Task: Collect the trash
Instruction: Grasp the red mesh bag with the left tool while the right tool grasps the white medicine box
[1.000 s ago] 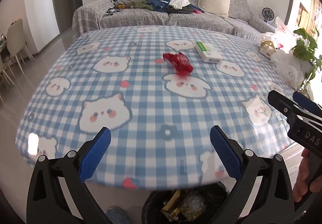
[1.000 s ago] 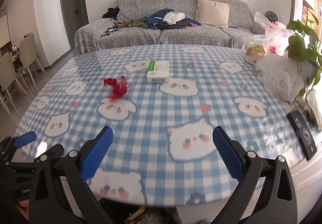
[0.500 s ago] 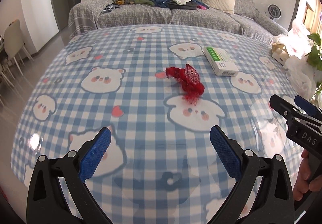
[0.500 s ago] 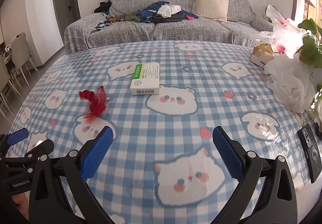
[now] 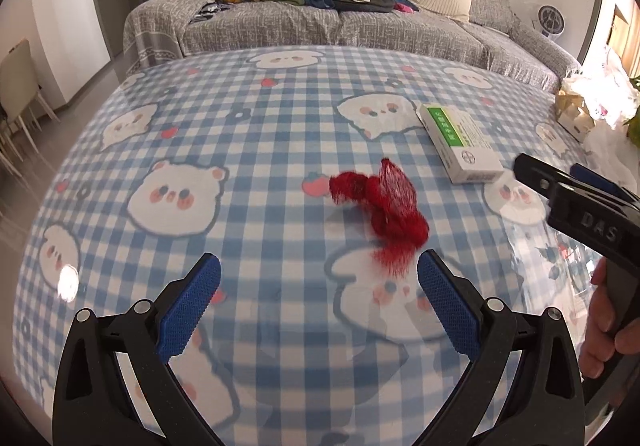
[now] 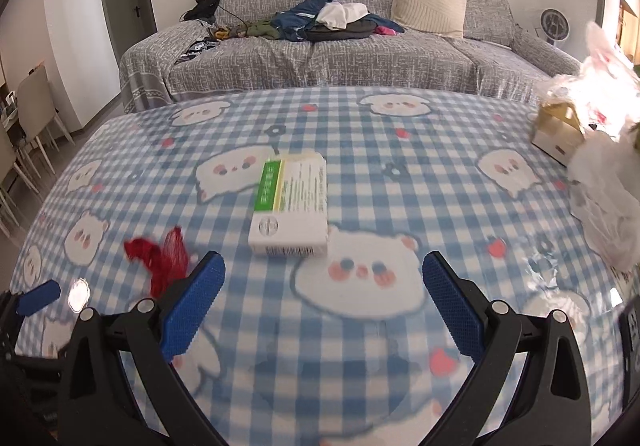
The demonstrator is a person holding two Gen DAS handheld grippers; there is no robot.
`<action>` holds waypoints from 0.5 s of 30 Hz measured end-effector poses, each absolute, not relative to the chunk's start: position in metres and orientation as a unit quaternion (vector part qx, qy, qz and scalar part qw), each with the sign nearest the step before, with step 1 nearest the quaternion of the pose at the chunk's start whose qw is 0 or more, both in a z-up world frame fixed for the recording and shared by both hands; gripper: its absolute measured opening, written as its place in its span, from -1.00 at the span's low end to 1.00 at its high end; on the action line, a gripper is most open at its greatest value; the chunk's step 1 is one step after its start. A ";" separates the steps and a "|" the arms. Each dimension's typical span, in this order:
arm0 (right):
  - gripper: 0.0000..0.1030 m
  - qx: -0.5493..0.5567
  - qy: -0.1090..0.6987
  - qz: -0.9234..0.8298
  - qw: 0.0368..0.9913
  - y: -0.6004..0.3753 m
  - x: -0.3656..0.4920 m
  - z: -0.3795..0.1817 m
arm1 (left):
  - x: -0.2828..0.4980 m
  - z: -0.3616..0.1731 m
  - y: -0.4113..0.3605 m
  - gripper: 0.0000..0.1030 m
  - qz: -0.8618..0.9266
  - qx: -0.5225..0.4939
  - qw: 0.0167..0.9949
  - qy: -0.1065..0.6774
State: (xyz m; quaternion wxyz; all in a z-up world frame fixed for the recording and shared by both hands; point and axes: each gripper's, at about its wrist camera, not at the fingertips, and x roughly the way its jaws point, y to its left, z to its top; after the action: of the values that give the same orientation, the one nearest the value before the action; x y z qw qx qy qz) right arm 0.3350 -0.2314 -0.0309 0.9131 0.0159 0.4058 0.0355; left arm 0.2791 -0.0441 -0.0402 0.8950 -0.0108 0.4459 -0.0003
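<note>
Ahead of both grippers' spread fingers lies crumpled red netting.

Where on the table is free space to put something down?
Free: the checked cloth left of the red mesh scrap, and the far side behind the white box. Crowded: the right edge, with plastic bags and small carton.
</note>
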 end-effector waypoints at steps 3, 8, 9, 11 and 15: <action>0.85 0.022 0.411 0.042 0.910 -0.228 0.355 -0.036 | 0.293 -0.042 -0.045 0.88 -0.003 -0.014 0.893 0.449; 0.85 0.013 0.420 0.045 0.906 -0.217 0.384 -0.046 | 0.310 -0.044 -0.051 0.88 -0.007 -0.003 0.894 0.449; 0.85 0.010 0.421 0.046 0.906 -0.214 0.387 -0.049 | 0.313 -0.045 -0.051 0.88 -0.008 -0.005 0.893 0.450; 0.85 0.009 0.429 0.045 0.902 -0.212 0.396 -0.056 | 0.318 -0.048 -0.051 0.88 -0.009 -0.009 0.892 0.452; 0.71 0.021 0.451 0.046 0.891 -0.211 0.411 -0.069 | 0.328 -0.056 -0.057 0.87 -0.012 -0.003 0.889 0.457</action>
State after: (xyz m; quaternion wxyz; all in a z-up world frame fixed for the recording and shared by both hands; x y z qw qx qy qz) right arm 0.4107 -0.2111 -0.0690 0.8913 0.0211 0.4507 0.0457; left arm 0.3284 -0.0571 -0.0557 0.8894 -0.0034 0.4569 -0.0116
